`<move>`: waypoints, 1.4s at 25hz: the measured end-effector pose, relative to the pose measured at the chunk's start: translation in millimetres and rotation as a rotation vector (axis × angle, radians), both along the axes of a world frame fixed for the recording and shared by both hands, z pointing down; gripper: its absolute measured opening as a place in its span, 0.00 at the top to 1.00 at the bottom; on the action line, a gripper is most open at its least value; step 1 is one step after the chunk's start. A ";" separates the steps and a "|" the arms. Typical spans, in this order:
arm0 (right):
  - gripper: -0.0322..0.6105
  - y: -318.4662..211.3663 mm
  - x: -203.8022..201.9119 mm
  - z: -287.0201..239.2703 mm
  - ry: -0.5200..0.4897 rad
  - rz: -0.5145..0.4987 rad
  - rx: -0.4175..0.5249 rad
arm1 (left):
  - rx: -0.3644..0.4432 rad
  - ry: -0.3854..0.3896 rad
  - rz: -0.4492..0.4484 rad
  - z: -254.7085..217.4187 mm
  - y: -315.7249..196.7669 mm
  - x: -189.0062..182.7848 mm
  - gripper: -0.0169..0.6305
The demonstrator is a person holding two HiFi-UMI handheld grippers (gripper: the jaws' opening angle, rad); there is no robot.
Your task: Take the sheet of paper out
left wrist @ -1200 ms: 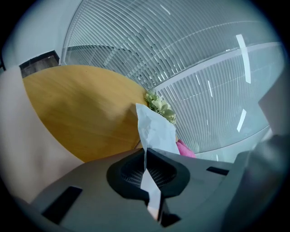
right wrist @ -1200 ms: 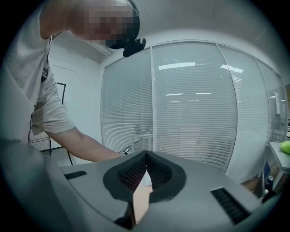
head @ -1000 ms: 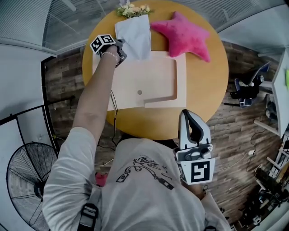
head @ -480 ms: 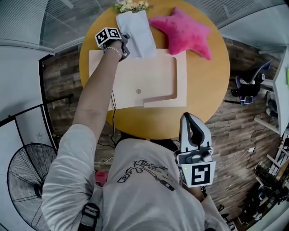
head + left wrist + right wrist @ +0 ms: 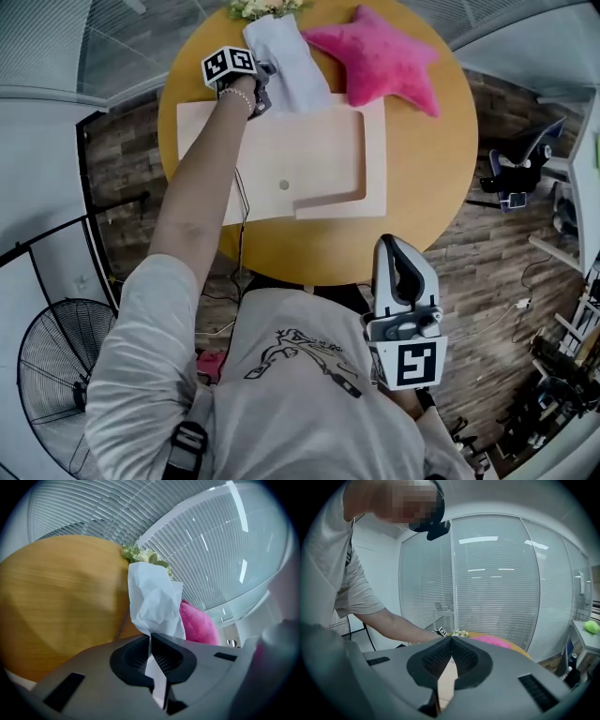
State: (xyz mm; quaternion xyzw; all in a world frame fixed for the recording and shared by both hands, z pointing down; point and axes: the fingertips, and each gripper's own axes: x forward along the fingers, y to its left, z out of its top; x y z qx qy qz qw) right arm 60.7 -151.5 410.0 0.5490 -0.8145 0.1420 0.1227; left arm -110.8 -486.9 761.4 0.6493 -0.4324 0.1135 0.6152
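A round wooden table (image 5: pixel 422 187) stood by glass walls hung with blinds, and on it lay a pale wooden board (image 5: pixel 216 141) with a shallow, empty recess cut into its top. The person's arm reached out across that board, and the left gripper (image 5: pixel 262 94) had its jaws pinched tight on one edge of the sheet of paper (image 5: pixel 286 56). From the left gripper view the creased white sheet rose straight out of the closed pads, flopping toward the little bunch of flowers (image 5: pixel 262 7) and the pink star cushion (image 5: pixel 384 61) just beside it. I'd say the grip sat on the edge so that the sheet could be drawn away in one piece, and it looked all but clear of the recess, hanging over the board's far rim. The right gripper (image 5: pixel 398 248) waited close in by the person's chest, jaws together on nothing, apparently not needed for this pull.
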 end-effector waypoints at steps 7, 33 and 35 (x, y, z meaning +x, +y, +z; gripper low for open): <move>0.94 2.7 -9.3 -3.1 0.001 -0.050 0.025 | 0.004 -0.038 0.038 -0.3 12.8 -12.1 0.71; 0.94 28.9 -27.6 -37.8 0.025 -0.120 0.116 | 0.230 -0.040 0.124 -93.3 111.4 -18.6 0.57; 0.94 32.8 -26.2 -40.1 0.029 -0.120 0.120 | 0.269 -0.045 0.143 -107.7 128.8 -14.5 0.58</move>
